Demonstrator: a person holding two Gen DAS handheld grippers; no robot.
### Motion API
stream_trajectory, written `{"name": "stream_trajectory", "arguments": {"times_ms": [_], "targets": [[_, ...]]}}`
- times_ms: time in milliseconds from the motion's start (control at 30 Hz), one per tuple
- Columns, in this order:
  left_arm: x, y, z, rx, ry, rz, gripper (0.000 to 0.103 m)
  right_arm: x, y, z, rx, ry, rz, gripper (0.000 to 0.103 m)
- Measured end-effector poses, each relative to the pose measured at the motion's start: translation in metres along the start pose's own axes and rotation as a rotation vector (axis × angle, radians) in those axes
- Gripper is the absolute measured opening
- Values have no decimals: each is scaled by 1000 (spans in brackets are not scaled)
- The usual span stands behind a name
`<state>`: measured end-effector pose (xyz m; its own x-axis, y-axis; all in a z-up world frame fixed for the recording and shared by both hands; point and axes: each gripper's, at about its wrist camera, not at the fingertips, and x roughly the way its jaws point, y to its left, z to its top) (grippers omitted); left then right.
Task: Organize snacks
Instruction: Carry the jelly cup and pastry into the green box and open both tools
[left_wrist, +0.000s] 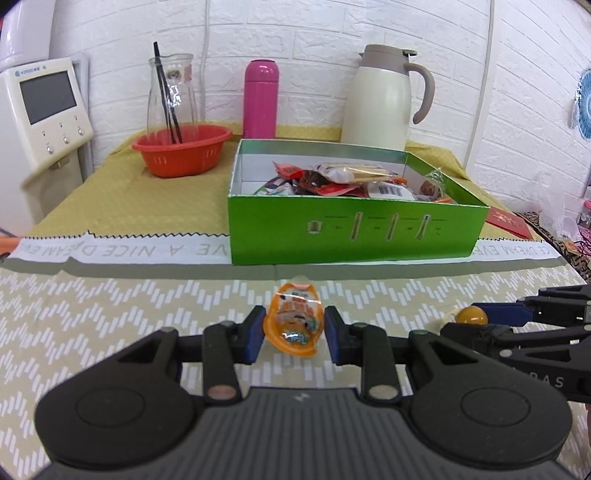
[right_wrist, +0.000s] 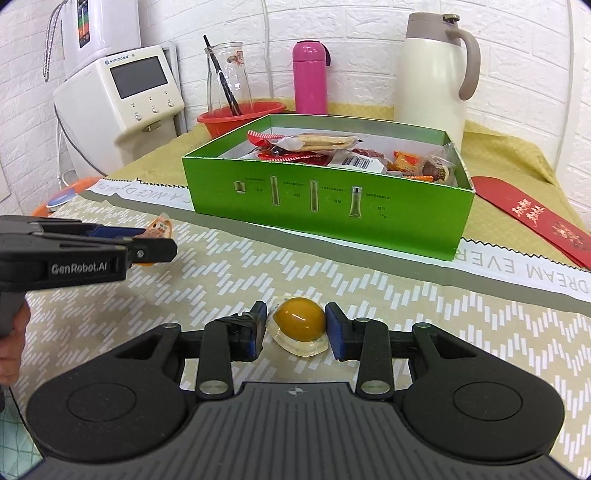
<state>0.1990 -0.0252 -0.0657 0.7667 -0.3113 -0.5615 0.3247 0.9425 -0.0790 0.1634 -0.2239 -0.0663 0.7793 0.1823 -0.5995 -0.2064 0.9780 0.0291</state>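
Observation:
My left gripper (left_wrist: 295, 321) is shut on an orange jelly cup (left_wrist: 295, 325) with a printed lid, held just above the zigzag-patterned cloth (left_wrist: 110, 314). My right gripper (right_wrist: 295, 323) is shut on a clear cup of yellow jelly (right_wrist: 300, 318), its pads pressing both sides. Each gripper shows in the other's view: the right one (left_wrist: 467, 316) at the far right, the left one (right_wrist: 159, 240) at the left with a hand behind it. Beyond both stands the open green box (left_wrist: 354, 229) (right_wrist: 295, 206), which holds several wrapped snacks (left_wrist: 343, 181).
Behind the box stand a red basket (left_wrist: 184, 155) with a glass carafe (left_wrist: 171, 96) in it, a pink bottle (left_wrist: 260, 99) and a cream thermos jug (left_wrist: 384, 99). A red envelope (right_wrist: 535, 218) lies right of the box. A white appliance (left_wrist: 40, 110) stands at the left.

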Motion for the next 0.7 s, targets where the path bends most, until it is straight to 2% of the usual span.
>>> {"name": "stream_trajectory", "arguments": {"times_ms": [333, 700], "targets": [[1, -2, 16, -7, -32, 7, 28, 0, 1, 20, 7, -49, -88, 61], [4, -5, 36, 9, -66, 7, 28, -7, -4, 40, 17, -115, -122, 61]]}}
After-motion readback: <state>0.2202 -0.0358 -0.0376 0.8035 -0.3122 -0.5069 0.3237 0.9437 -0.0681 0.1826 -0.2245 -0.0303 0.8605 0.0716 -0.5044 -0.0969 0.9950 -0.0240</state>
